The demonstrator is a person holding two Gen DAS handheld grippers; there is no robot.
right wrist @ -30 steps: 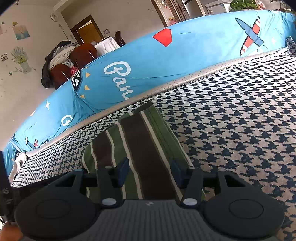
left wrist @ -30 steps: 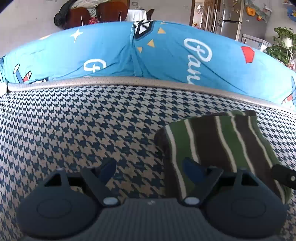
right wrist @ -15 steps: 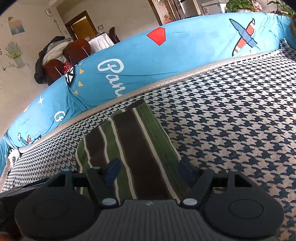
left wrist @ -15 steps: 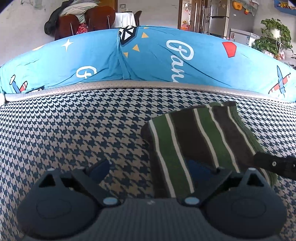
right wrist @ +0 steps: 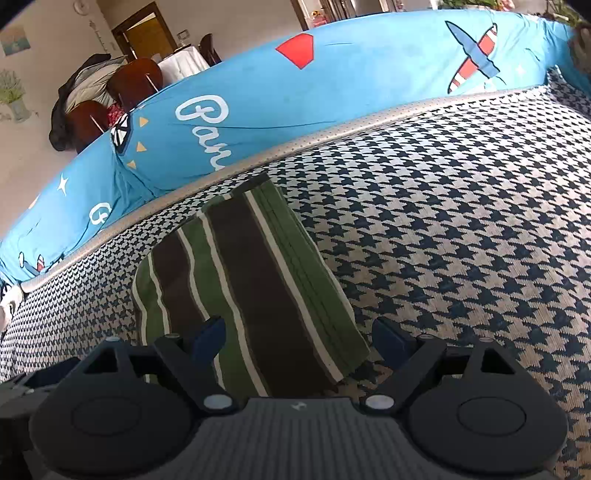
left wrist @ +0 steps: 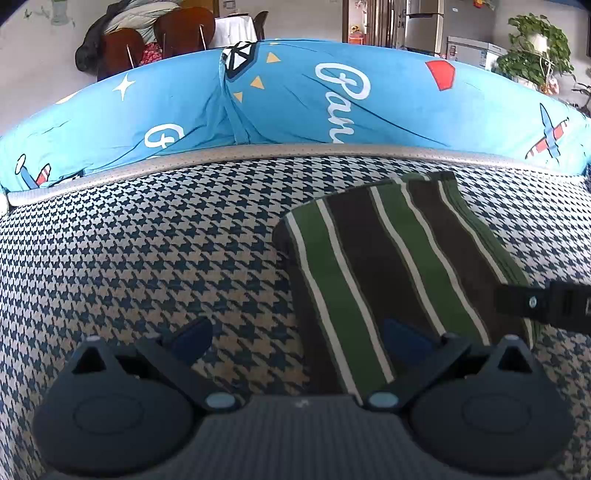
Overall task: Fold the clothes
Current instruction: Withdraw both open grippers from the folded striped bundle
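A folded garment [left wrist: 399, 266] with green, dark brown and white stripes lies flat on the houndstooth sofa seat [left wrist: 147, 251]. In the left wrist view my left gripper [left wrist: 295, 332] is open, straddling the garment's near left edge, its blue pads holding nothing. The right gripper's black finger pokes in at the far right. In the right wrist view the garment [right wrist: 251, 288] lies ahead, and my right gripper [right wrist: 299, 336] is open above its near end, empty. The left gripper's body shows at the lower left edge.
A blue sofa back [left wrist: 314, 99] with white lettering and plane prints rises behind the seat, edged by a silver piping strip [left wrist: 258, 153]. Beyond it stand brown chairs [left wrist: 184, 27] draped with clothes, a fridge and a potted plant [left wrist: 535, 40]. Seat fabric stretches right [right wrist: 461, 221].
Both grippers have drawn back and risen from the garment, so more of it shows. The right gripper's jaws have spread wider and let go of it; the garment stays folded.
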